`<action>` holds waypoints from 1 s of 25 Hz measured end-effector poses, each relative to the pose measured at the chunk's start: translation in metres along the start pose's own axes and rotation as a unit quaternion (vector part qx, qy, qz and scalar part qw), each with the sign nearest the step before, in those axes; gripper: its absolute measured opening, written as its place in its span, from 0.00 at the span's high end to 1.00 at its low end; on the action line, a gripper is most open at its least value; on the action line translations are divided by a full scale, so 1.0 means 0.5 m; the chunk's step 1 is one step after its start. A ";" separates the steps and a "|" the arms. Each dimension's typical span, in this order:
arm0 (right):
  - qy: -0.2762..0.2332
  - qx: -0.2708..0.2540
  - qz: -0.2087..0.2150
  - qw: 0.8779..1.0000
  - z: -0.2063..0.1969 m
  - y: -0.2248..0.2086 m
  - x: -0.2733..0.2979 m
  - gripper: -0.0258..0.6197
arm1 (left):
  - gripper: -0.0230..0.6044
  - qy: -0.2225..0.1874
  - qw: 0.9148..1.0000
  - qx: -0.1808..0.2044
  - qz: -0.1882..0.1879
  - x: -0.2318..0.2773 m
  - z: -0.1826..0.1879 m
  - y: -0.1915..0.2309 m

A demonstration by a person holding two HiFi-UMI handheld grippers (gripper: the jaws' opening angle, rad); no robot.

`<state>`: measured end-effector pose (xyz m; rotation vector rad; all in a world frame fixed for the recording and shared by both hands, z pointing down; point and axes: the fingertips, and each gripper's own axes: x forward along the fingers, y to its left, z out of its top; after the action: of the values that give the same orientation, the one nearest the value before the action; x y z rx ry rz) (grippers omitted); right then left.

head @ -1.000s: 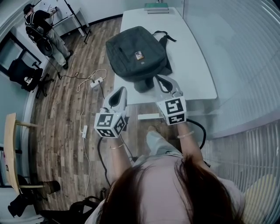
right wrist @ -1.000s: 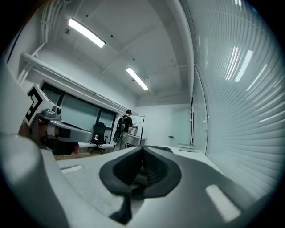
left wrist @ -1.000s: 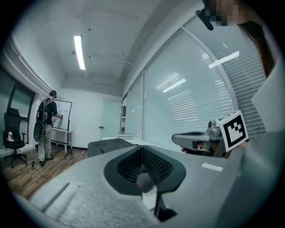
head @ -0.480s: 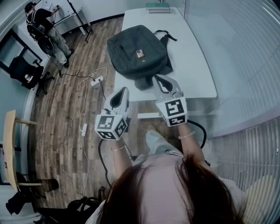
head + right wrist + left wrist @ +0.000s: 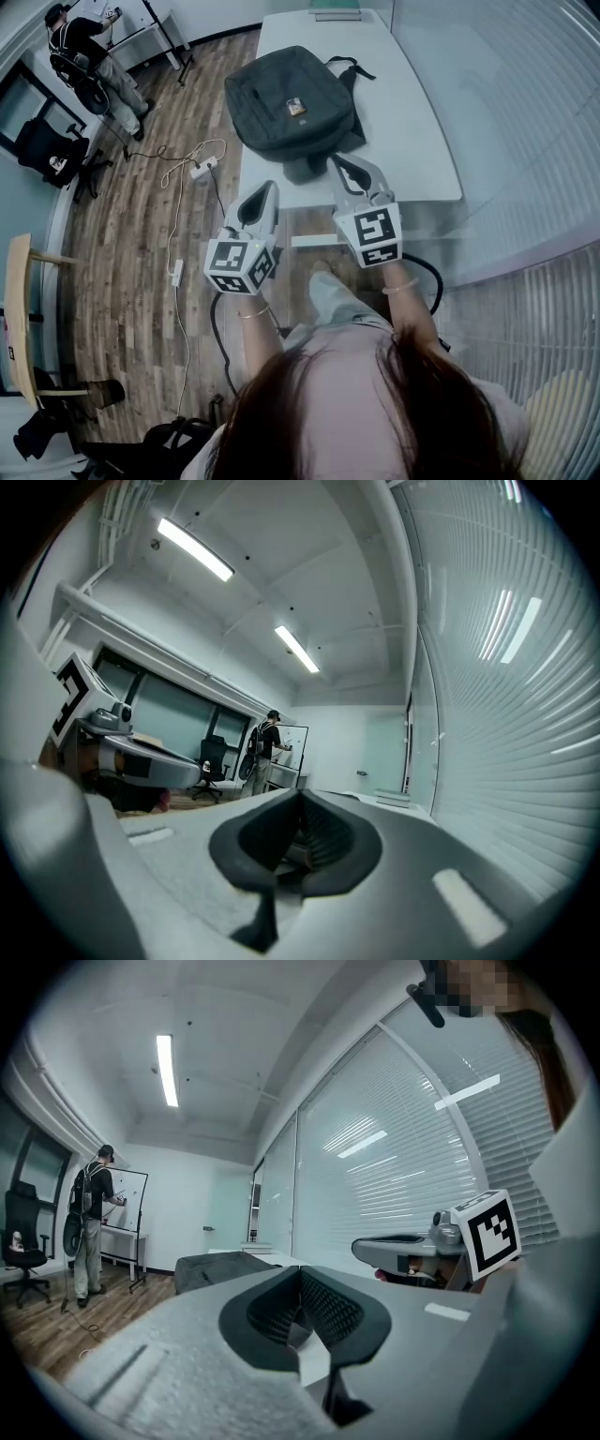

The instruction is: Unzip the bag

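Observation:
A dark grey backpack (image 5: 292, 103) lies flat on the white table (image 5: 412, 122), a small tag on its front and its straps toward the far side. My left gripper (image 5: 264, 187) hovers at the table's near edge, just short of the bag, its jaws shut on nothing. Further right, my right gripper (image 5: 338, 162) is also shut and empty, with its tip close to the bag's near end; I cannot tell whether it touches. The left gripper view shows the bag (image 5: 220, 1267) ahead beyond the closed jaws and the right gripper (image 5: 422, 1246) alongside.
Books (image 5: 336, 14) lie at the table's far end. A glass wall with blinds (image 5: 525, 141) runs along the right. Cables and a power strip (image 5: 202, 169) lie on the wooden floor at left. A person (image 5: 84, 56) stands at a whiteboard far off, near an office chair (image 5: 52, 155).
The head view has shifted a little, so the bag sits slightly higher in the picture. Both grippers hold their places and stay shut.

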<state>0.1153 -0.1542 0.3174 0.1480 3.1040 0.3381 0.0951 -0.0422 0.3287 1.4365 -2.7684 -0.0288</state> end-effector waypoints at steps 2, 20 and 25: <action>0.000 -0.001 0.000 1.000 -0.001 -0.001 -0.004 0.96 | 0.94 0.000 1.000 0.001 0.001 -0.001 0.000 -0.002; -0.001 -0.040 -0.002 0.999 0.006 0.013 -0.009 0.96 | 0.94 -0.005 1.000 -0.004 -0.018 0.002 -0.007 -0.021; -0.002 -0.043 0.000 0.999 0.015 0.019 -0.007 0.96 | 0.94 -0.007 1.000 -0.009 -0.023 -0.003 -0.003 -0.023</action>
<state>0.1198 -0.1436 0.3121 0.1467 3.0784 0.4692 0.1054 -0.0475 0.3298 1.5028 -2.7388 -0.0643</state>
